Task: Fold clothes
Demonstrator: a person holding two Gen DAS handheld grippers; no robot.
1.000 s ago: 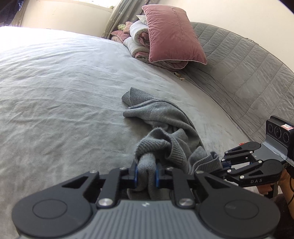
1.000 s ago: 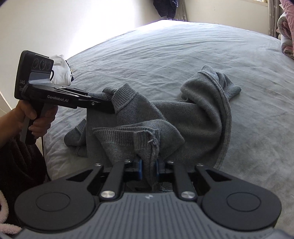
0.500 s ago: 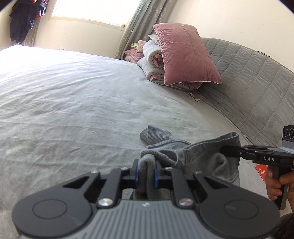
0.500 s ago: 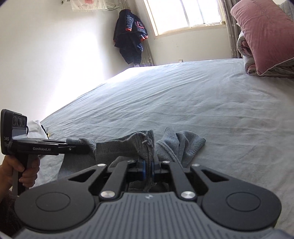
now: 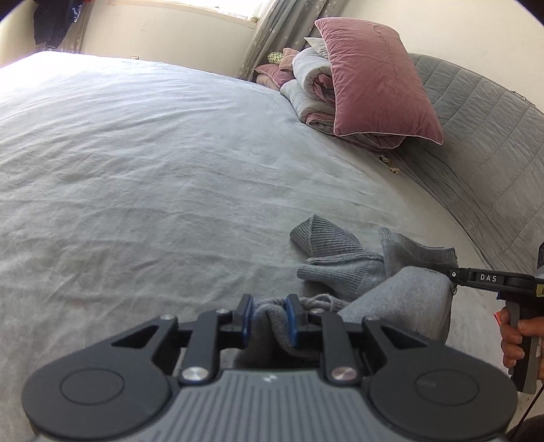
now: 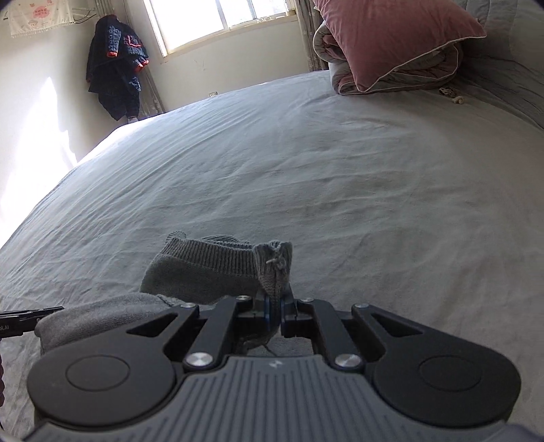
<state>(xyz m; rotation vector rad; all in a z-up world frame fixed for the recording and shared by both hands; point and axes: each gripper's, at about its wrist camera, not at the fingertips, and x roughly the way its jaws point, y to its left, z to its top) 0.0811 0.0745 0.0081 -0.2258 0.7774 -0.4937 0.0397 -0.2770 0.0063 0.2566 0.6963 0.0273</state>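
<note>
At the bottom centre of the left wrist view, the left tool (image 5: 269, 318) has its two blue-padded fingers closed on a bunched fold of a grey knit sweater (image 5: 343, 268). The cloth fills the narrow gap between the pads. From there the sweater runs toward the right of the frame, where the right tool (image 5: 454, 274) pinches another part of it at the middle right edge. A hand (image 5: 516, 336) grips that tool's handle at the lower right. Between the two tools the sweater hangs in a slack, lifted span, and a ribbed sleeve or cuff end lies on the bed (image 5: 142, 176) just beyond, right of centre.

In the right wrist view, the right tool (image 6: 274, 314) sits at the bottom centre, its fingers nearly together and clamped on a ribbed edge of the sweater (image 6: 210, 268) that stands up above them, with a loose thread at the fold. The sweater stretches to the lower left, where the tip of the left tool (image 6: 51, 310) holds it at the frame's edge.

The grey bed fills the middle of both views. A pink pillow (image 5: 377, 81) rests on folded bedding (image 5: 306, 91) in the upper right. A quilted grey headboard (image 5: 482, 142) curves down the right side. Dark clothes (image 6: 115, 68) hang in the upper left corner beside a window (image 6: 217, 20).
</note>
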